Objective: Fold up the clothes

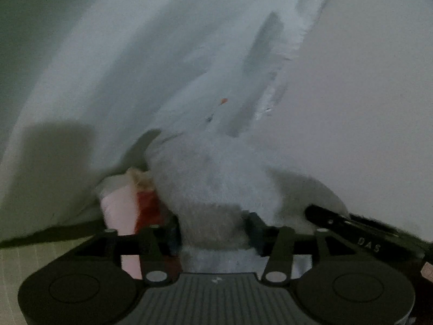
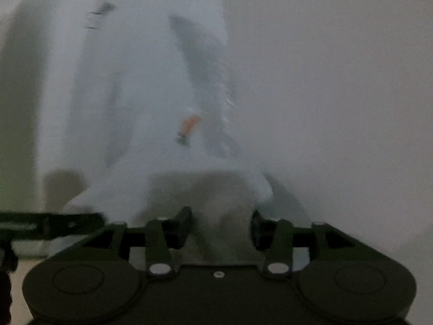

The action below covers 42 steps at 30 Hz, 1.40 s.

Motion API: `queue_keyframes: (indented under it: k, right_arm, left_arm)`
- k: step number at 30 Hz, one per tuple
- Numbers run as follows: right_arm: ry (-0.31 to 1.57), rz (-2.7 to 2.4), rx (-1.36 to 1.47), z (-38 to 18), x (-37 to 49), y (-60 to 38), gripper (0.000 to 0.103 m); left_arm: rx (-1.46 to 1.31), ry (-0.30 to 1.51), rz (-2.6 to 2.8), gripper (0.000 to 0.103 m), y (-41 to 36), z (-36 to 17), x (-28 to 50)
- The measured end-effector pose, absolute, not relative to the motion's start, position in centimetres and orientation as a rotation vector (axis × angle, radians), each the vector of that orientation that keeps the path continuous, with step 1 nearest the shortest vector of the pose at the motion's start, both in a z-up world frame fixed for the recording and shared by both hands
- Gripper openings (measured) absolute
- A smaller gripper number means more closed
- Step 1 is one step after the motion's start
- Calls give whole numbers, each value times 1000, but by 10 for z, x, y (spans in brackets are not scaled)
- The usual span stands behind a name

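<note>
A white garment (image 1: 162,94) fills most of the left wrist view, blurred and hanging in folds, with a tiny orange tag (image 1: 223,100) on it. My left gripper (image 1: 213,233) is shut on a bunched edge of this cloth. In the right wrist view the same white garment (image 2: 151,94) shows an orange and dark tag (image 2: 189,124). My right gripper (image 2: 222,230) is shut on another bunch of the cloth. Each gripper appears as a black shape at the edge of the other's view: the right one (image 1: 360,230) and the left one (image 2: 40,224).
A pink and red item (image 1: 127,211) sits just left of my left gripper, partly under the cloth. A pale green gridded mat (image 1: 27,260) shows at the lower left. A plain pale wall (image 2: 338,94) lies behind the garment.
</note>
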State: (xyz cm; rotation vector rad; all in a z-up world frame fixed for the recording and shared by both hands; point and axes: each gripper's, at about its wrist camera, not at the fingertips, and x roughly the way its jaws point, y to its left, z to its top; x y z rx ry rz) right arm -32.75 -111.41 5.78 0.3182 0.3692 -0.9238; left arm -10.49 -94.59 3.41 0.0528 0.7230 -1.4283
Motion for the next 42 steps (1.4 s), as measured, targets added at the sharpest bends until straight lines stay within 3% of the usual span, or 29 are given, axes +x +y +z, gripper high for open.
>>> queue_keyframes:
  k: [1,5,7,11,17,21,26,34,42]
  right_arm:
    - [350,-950,344,53,-332,-1113,66]
    - [232,-1067,332,59,-349,-1088,74]
    - [150,-1095,262,64,-352,-1067,83]
    - [89,-1033,237,64,-345,-1044,85]
    - [266,-969,378,22,-333,-1064,89]
    - [265,-1001,433,30,-351,-1052,103]
    - [217,-1045,414,43,-393,-988,103]
    - [268,-1130,393,66,-420,-855,103]
    - [312,-1102,396,65,-442,-781,103]
  left_arm:
    - [49,720,-1425,69,-943,30,-103]
    - [74,653,-1420,78,-941,27,-102]
    - [100,605,-1402,82,-942,30,-106]
    - [109,576,-1381,83,-945,32,-106]
    - [99,600,-1353,84,-923,37,-99]
    - [119,569,-1290,89,-879,41,-105]
    - [62,481,-1178,103,-800,50,-126]
    - [105,462,-1147,103,-709,56,-181]
    - [168,495,-1174,103,-651,46,-218]
